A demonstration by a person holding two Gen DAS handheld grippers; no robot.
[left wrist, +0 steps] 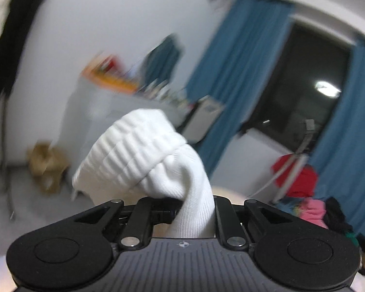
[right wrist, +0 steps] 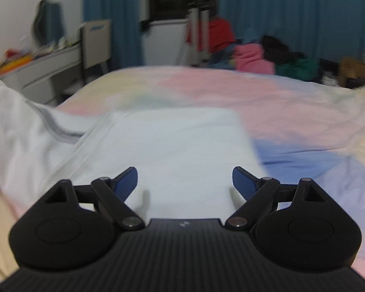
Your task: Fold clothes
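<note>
Keep the left gripper (left wrist: pixel 182 209) clamped on the ribbed cuff of the white garment (left wrist: pixel 143 153) lifted above the bed (right wrist: pixel 291 102), carry it across the flat white panel, and keep the wide-open, empty right gripper (right wrist: pixel 184 182) ready to pin the crease.

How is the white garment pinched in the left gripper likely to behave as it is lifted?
Probably floppy: the white garment bunches and droops over the left gripper, holding no shape. Likely light, since a small pinch carries it. Its ribbed knit looks unlikely to slip.
</note>
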